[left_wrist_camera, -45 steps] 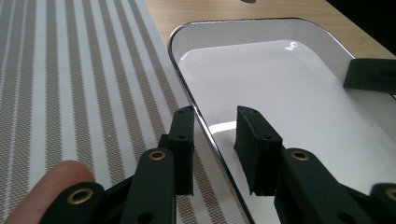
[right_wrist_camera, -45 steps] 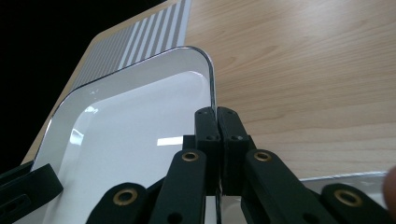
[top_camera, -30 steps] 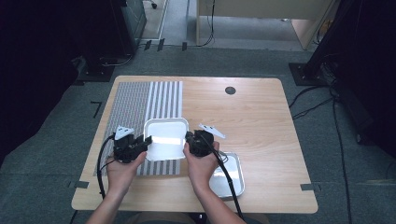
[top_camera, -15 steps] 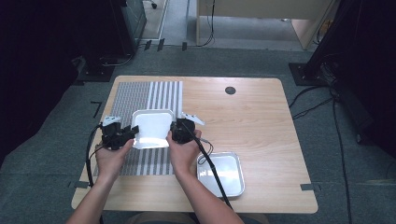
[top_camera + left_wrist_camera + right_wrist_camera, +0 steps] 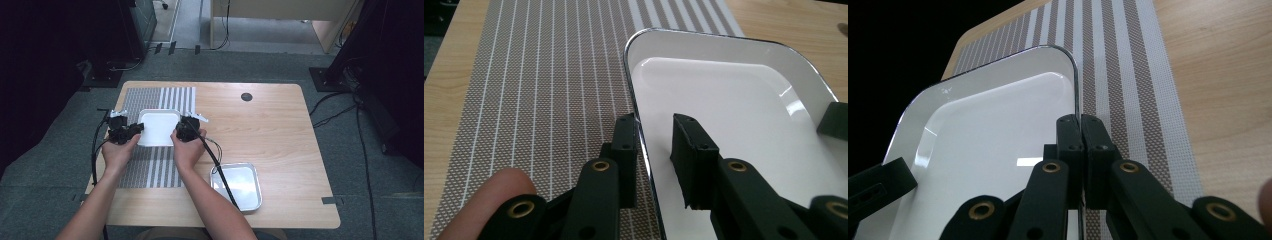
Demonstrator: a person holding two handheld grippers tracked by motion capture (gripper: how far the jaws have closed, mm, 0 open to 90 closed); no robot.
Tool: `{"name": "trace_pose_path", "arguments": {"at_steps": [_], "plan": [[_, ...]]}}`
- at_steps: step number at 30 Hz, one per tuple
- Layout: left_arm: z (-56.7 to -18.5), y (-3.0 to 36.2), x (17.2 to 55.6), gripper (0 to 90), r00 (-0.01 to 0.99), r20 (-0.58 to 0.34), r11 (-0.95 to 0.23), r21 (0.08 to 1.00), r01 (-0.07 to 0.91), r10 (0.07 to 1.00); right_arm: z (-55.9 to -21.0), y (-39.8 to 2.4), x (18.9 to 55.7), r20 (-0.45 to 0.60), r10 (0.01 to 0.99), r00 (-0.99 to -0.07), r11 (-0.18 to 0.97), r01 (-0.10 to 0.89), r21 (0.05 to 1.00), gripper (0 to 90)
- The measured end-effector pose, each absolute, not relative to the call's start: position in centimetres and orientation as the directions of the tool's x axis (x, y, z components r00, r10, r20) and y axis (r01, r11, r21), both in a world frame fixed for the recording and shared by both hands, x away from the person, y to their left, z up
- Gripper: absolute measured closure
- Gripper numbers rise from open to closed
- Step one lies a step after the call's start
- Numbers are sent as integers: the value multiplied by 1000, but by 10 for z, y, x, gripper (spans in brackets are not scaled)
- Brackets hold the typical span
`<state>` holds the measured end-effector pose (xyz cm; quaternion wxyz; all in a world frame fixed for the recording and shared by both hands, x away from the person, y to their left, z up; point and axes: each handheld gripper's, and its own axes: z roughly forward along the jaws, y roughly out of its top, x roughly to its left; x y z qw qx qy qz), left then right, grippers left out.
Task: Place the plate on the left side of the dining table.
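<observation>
Nearest the person, a shallow metal tray [image 5: 236,186] lay on the bare wood of the table [image 5: 280,130] close to its front edge, with the right tool's cable trailing across its left rim. Two forearms reached forward from the bottom of the high view, one to each side of a white tray [image 5: 158,127].

The left tool [image 5: 131,132] held the white tray [image 5: 744,120] by its left rim. In the left gripper view one jaw stood outside the rim, against the edge, and the other inside over the white floor, with a gap showing between them; the jaws had just been closing on that rim. A fingertip showed at the lower left of that view.

The right tool [image 5: 181,131] gripped the opposite rim. In the right gripper view its jaws were pressed narrow, almost meeting, with the thin edge of the white tray [image 5: 998,130] pinched between them [image 5: 1081,160].

The white tray sat over the striped mat [image 5: 150,170], on its far half, where the fine weave at the left met the broad stripes at the right. Whether it rested on the mat or hung just above it I could not tell.

Farther off, a round dark grommet [image 5: 246,96] sat in the table near its back edge.
</observation>
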<state>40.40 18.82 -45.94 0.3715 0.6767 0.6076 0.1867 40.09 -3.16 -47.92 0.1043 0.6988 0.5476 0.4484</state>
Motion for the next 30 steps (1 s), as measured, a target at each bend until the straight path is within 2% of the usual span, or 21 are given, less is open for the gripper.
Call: {"name": "trace_pose_path", "arguments": {"at_steps": [11,30], "plan": [[-475,199,434,741,149,-185,23,698,716,971,-492,-11,423,460,888,-11,-334,673,660,891],[-499,202,448,757,102,-185,45,654,755,977,-514,2,434,409,912,9,-296,707,643,880]]}}
